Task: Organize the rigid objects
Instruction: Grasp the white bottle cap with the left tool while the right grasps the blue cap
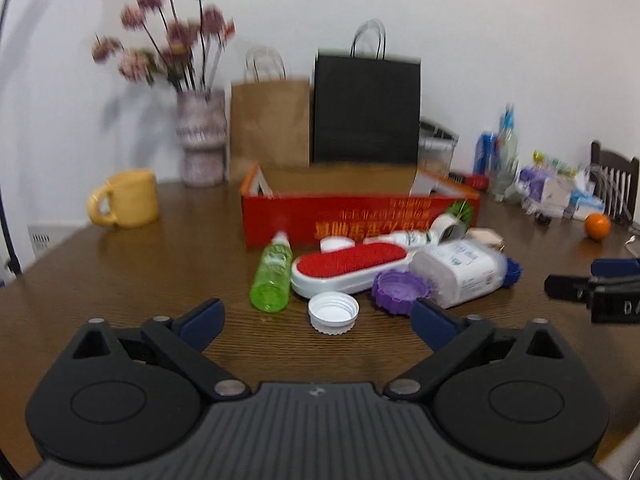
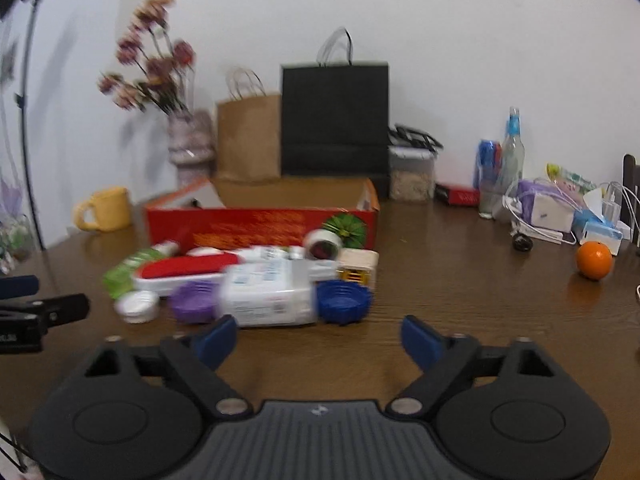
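A pile of small objects lies on the brown table in front of an open red box (image 1: 360, 216), which also shows in the right wrist view (image 2: 260, 226). In the pile are a green bottle (image 1: 272, 276), a red-and-white brush (image 1: 348, 268), a white cap (image 1: 333, 313), a purple lid (image 1: 402, 291), a clear plastic jar (image 1: 460, 270) with a blue lid (image 2: 344, 302), a tape roll (image 2: 322, 245) and a small wooden block (image 2: 358, 266). My left gripper (image 1: 318, 322) is open and empty just before the white cap. My right gripper (image 2: 318, 338) is open and empty before the jar.
A yellow mug (image 1: 126, 200) stands at the left. A vase of flowers (image 1: 200, 140), a brown bag (image 1: 270, 124) and a black bag (image 1: 366, 110) stand behind the box. Bottles, packets and cables (image 2: 552, 208) clutter the right side, with an orange (image 2: 594, 260) nearby.
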A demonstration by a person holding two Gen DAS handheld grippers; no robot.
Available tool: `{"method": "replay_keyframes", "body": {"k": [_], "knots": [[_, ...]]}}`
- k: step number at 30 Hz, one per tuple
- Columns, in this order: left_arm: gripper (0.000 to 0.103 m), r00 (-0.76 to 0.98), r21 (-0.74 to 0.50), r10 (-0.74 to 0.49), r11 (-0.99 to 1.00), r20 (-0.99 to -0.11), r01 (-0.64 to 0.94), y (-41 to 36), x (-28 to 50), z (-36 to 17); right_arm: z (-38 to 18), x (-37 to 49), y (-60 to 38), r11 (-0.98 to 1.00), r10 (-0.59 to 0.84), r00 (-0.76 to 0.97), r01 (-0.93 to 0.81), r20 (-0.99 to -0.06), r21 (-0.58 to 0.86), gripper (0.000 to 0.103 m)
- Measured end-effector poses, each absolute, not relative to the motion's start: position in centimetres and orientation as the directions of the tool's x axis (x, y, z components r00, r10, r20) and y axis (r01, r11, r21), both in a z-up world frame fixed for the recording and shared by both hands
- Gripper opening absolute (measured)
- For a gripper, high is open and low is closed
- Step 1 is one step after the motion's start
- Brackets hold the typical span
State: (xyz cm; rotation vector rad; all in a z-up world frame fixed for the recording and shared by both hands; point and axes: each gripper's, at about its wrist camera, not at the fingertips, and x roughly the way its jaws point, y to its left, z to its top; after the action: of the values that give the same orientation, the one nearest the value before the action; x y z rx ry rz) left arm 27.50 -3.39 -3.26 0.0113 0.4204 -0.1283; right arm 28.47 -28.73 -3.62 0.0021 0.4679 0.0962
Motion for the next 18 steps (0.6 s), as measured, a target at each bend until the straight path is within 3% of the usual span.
{"method": "replay_keyframes", "body": {"k": [4,8,13,16,18], "knots": [[0.079,0.866,-0.010,-0.127,0.990,-0.484,0.139,-3.9,31.2,-4.3,-4.9,33.4,-30.1,0.991,0.053,0.842,-0.110,-0.538,-0.074,0.079],[0.074,0.823,-0.017,-0.130,0.989,-0.553,0.145,-4.1,33.7,-5.3,-6.2,37.0,-30.4,0.979,0.071,0.797,-0.171,-0.600,-0.111,0.069],[0.073,0.785,-0.044,-0.154,0.986,-0.600,0.159,-4.2,35.3,-5.8,-6.7,39.8,-30.3,0.968,0.123,0.770,-0.233,-0.627,-0.097,0.068],[0.064,0.786,-0.037,-0.151,0.986,-0.599,0.162,-4.3,35.6,-5.9,-6.8,40.7,-30.4,0.965,0.167,0.753,-0.258,-0.636,-0.051,0.067],[0.047,0.788,-0.032,-0.148,0.987,-0.598,0.160,-4.5,35.7,-5.9,-6.8,41.0,-30.6,0.961,0.202,0.742,-0.276,-0.639,-0.017,0.060]]}}
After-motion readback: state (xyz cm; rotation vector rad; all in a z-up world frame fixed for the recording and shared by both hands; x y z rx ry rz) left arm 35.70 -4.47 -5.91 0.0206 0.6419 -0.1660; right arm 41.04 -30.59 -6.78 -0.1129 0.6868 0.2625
